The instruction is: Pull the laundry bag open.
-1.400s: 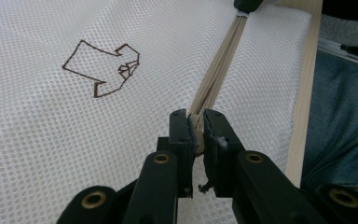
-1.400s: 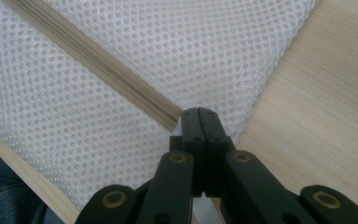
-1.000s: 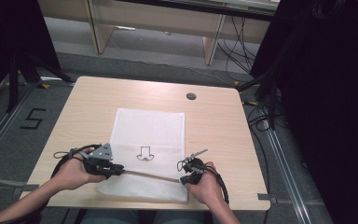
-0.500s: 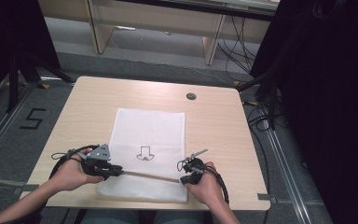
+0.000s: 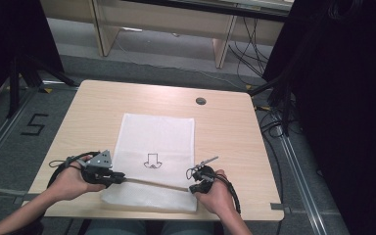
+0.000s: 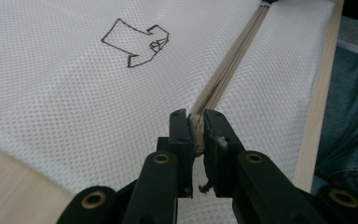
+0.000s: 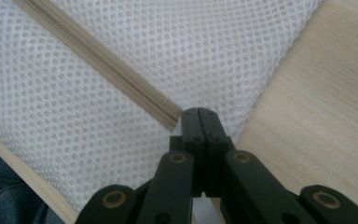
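Left gripper [image 6: 196, 133]: jaws clamped on one end of the beige zipper [image 6: 223, 70]. Right gripper [image 7: 199, 122]: jaws pressed together on the zipper's opposite end, at the edge of the white mesh bag [image 5: 159, 142]. The zipper runs straight between both grippers across the bag's near portion. The bag lies flat on the worktop [image 5: 225, 122], with an arrow mark [image 5: 152, 160] just beyond the zipper.

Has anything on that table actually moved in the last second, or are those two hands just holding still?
Almost nothing moved. The left gripper stays shut on one end of the zipper, and the right gripper stays shut at the other end, at the mesh bag's right edge. The left hand may have crept very slightly towards the table's left edge; the shift is too small to be sure. The bag and its arrow mark lie as before.
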Available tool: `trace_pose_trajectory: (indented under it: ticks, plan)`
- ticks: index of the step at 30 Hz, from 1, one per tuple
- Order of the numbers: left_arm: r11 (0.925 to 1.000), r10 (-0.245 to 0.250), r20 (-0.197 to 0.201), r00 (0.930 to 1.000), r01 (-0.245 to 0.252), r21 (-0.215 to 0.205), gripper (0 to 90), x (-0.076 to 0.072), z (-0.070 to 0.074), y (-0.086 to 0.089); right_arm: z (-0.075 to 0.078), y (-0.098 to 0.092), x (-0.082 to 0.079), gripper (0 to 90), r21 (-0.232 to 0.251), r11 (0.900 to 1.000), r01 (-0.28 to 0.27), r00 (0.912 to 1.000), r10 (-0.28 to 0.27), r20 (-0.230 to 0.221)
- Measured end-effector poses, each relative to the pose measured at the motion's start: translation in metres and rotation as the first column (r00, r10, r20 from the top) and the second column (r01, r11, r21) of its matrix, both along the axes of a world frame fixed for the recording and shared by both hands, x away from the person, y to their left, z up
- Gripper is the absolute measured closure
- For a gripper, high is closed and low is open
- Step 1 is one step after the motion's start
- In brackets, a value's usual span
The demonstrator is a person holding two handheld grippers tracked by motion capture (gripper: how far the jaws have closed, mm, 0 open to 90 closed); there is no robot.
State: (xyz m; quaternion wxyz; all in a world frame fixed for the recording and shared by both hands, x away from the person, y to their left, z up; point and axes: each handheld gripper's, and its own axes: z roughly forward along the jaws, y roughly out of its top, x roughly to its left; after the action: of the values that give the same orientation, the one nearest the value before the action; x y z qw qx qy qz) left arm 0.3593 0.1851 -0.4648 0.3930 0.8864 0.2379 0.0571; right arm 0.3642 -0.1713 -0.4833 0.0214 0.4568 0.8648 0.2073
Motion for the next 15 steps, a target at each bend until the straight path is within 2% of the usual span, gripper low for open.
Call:
trace_pose_trajectory:
  ticks: [1,2,7,8,9,10,15]
  plan:
    - [1.0,0.005,-0.004,1.0,-0.005,-0.003,81.8,0.0,0.0,0.001,0.0,0.0,0.0,90.0,-0.001,1.0,0.0,1.0,0.0,-0.001]
    - [0.9997,0.001,0.016,0.9999,-0.001,0.025,81.8,0.0,0.001,0.004,0.0,0.0,0.0,90.0,0.0,1.0,0.0,1.0,0.0,-0.001]
    - [0.9992,0.031,0.011,0.9995,-0.031,0.026,81.8,0.001,0.003,0.016,0.0,0.0,0.0,90.0,-0.004,1.0,-0.003,1.0,0.003,-0.002]
    - [0.9992,0.04,-0.001,0.9992,-0.04,0.004,81.7,0.0,0.002,0.018,0.0,0.0,0.0,90.0,-0.005,1.0,-0.004,1.0,0.004,-0.001]
    - [0.9993,0.036,0.009,0.9993,-0.036,0.015,81.8,0.0,0.003,0.02,-0.001,0.0,0.0,90.0,0.002,1.0,-0.001,1.0,0.001,0.004]
    - [0.9991,0.041,-0.009,0.9991,-0.041,-0.006,81.8,-0.001,0.002,0.02,0.0,0.0,0.0,90.0,-0.002,1.0,-0.002,1.0,0.002,0.002]
    - [0.9989,0.044,0.0,0.999,-0.044,0.014,81.8,-0.001,0.0,0.021,0.0,0.0,0.001,90.0,0.0,1.0,-0.009,0.9999,0.009,0.007]
